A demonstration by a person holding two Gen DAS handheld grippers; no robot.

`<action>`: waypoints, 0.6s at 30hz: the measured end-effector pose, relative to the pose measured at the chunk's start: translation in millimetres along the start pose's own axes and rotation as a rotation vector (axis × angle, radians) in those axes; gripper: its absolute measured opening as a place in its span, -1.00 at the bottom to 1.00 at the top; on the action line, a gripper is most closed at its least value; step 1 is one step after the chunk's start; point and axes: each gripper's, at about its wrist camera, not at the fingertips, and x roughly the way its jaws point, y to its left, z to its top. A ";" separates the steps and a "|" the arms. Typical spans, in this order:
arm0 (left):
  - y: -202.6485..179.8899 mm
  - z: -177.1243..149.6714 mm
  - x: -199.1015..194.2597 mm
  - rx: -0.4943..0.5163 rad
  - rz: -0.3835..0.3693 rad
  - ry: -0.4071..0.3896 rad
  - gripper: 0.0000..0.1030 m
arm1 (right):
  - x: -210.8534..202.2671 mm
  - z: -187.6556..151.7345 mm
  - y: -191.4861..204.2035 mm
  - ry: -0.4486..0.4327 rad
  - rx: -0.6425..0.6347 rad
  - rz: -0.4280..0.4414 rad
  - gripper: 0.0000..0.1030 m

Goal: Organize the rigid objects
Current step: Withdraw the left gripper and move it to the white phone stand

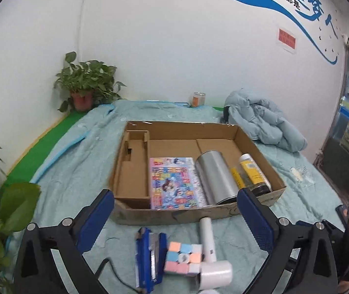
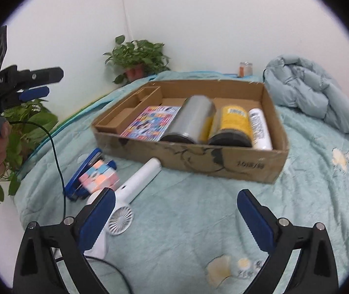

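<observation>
The shallow brown cardboard box (image 2: 223,164) lies on the light teal bed cover (image 2: 186,220). Inside it, the silver metal can (image 2: 189,120), yellow-labelled jar (image 2: 233,127) and white tube (image 2: 260,129) lie side by side, long axes toward 12 o'clock. The white handheld fan (image 2: 130,191) lies outside, handle toward 1 o'clock. The left gripper (image 1: 175,210) and right gripper (image 2: 175,210) have wide-open, empty jaws.
</observation>
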 end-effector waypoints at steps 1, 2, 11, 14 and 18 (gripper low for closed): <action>3.6 -4.6 -3.8 0.016 0.028 0.008 0.96 | 0.1 -2.7 3.4 0.008 0.001 0.013 0.93; 9.1 -8.2 -12.6 0.027 0.046 0.015 0.96 | -0.5 -6.8 8.3 0.017 -0.001 0.025 0.93; 62.3 -4.1 -96.5 0.112 0.236 -0.025 0.99 | -51.4 -23.7 42.6 0.044 -0.136 0.090 0.93; 74.3 -10.6 -113.0 0.140 0.247 -0.003 0.99 | -82.9 -22.9 42.2 0.038 -0.200 0.084 0.93; 78.6 -51.0 -93.5 0.102 0.092 0.120 0.99 | -103.2 -27.5 34.1 0.097 -0.199 0.101 0.94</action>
